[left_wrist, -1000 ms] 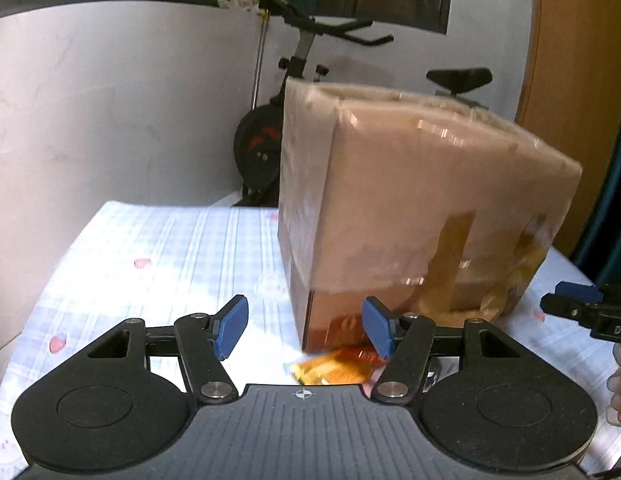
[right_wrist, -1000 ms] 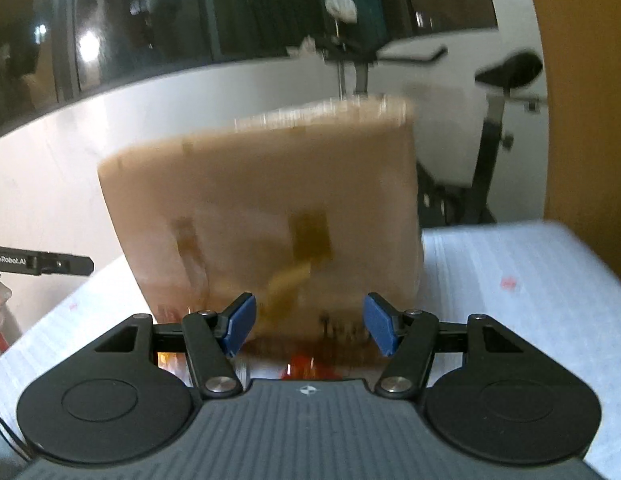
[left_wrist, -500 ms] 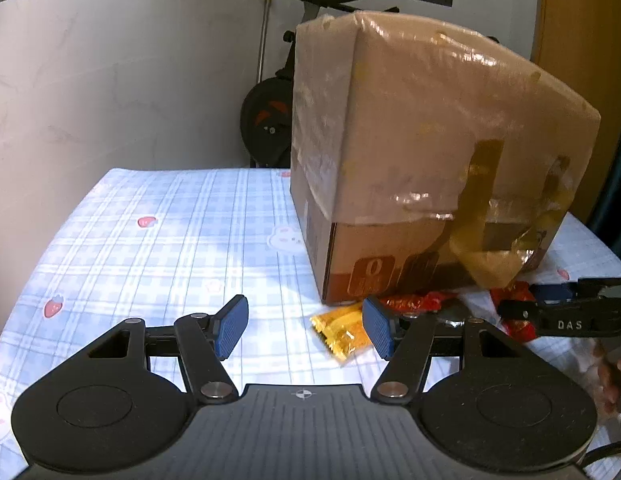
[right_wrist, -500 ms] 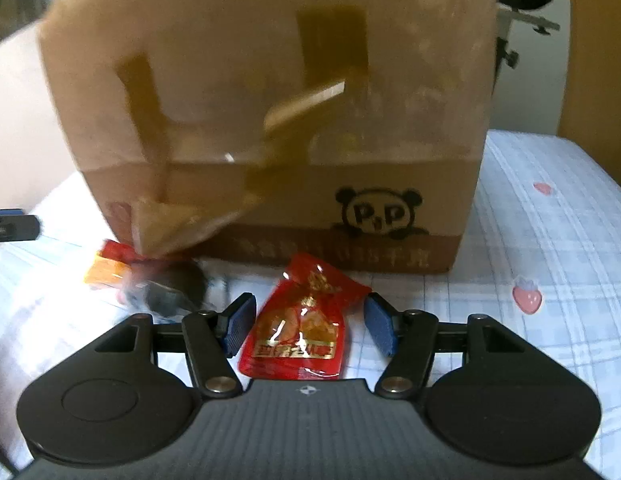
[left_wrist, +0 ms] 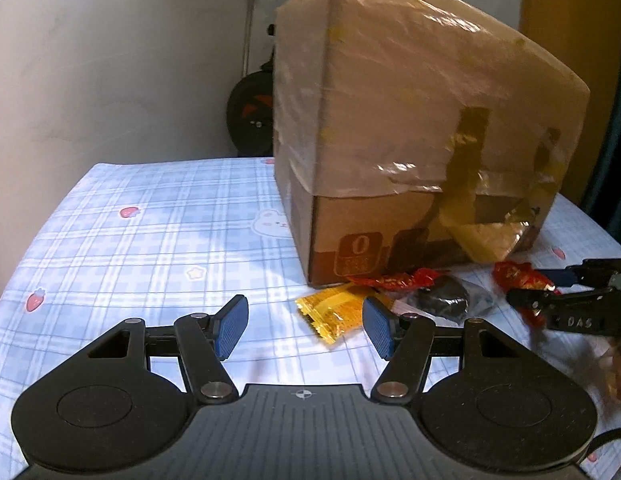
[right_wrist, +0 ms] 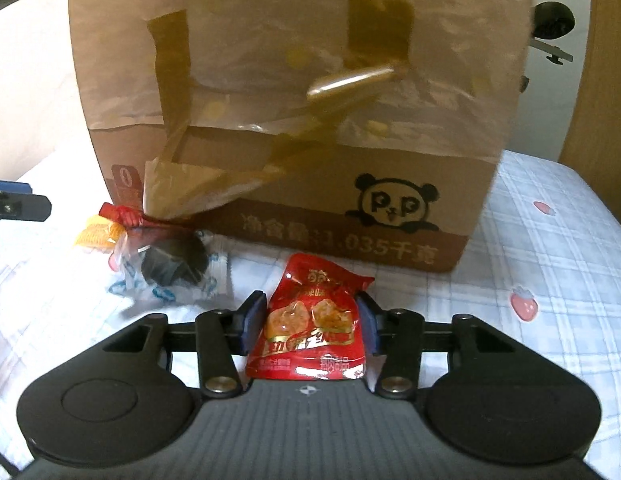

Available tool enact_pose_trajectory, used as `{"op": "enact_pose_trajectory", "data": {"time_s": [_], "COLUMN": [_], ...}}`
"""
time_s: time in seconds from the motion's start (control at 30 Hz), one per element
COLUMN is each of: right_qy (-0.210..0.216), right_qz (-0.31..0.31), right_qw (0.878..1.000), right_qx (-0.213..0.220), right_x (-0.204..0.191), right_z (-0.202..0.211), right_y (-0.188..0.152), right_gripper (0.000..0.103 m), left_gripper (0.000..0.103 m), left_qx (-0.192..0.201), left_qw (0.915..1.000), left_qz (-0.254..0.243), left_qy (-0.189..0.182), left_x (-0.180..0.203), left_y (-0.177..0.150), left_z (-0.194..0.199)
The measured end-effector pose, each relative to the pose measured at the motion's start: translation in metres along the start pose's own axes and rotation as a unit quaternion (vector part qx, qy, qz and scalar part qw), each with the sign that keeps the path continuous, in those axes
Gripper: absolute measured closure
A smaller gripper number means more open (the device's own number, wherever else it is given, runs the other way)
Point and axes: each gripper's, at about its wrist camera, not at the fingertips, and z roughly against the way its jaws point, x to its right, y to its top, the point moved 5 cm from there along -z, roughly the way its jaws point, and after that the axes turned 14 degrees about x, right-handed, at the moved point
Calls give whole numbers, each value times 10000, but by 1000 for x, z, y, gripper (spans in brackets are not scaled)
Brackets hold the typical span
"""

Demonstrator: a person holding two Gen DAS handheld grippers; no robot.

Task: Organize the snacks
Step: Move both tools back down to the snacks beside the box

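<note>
Snacks lie loose on the checked tablecloth [left_wrist: 150,248] at the foot of a big cardboard box [left_wrist: 410,120], which is wrapped in clear film w/ brown tape strips and has a panda logo low on its front in the right wrist view.

Right gripper [right_wrist: 307,326]: blue pads pressed against both sides of a red snack packet [right_wrist: 308,328], so it's closed on that packet. Packet sits just in front of the box's lower edge, near side resting at the gripper body. In the left wrist view this gripper [left_wrist: 550,292] shows at far right, w/ the red packet [left_wrist: 518,280] at its tips.

Left gripper [left_wrist: 304,326]: jaws spread wide, nothing between the pads, hovering over the cloth. Its right fingertip overlaps the near end of a yellow snack packet [left_wrist: 334,312] in the view; can't tell if it touches.

Other items, left wrist view: second red wrapper [left_wrist: 394,281] against the box's bottom corner, just behind the yellow one; dark snack in clear wrap [left_wrist: 446,300] beside it, between the yellow packet and the gripped red one. Right wrist view shows the same cluster at left: yellow [right_wrist: 96,236], red wrapper [right_wrist: 122,214], dark snack [right_wrist: 174,262], all close together near the box's left corner, a bit apart from the gripped packet.

Exercise bike wheel [left_wrist: 250,116] behind the box, by the pale wall.
</note>
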Motion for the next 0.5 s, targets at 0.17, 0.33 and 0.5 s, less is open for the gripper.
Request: {"op": "enact_pose_trajectory", "data": {"time_s": [0.17, 0.33, 0.5], "right_qy": [-179, -201, -179], "right_qz": [-420, -470, -470], "right_qw": [9988, 9984, 9985], "right_qx": [181, 221, 229], "right_x": [19, 22, 20], "right_z": [15, 16, 14], "right_y": [-8, -7, -6], "right_gripper": [53, 52, 52], "left_gripper": [38, 38, 38], "left_qx": [-29, -101, -188], "left_qw": [9997, 9990, 9978], "left_qz": [-177, -259, -120], "left_qy": [-156, -364, -627], "left_x": [11, 16, 19], "left_y": [-4, -7, -6], "left_z": [-10, -31, -54]}}
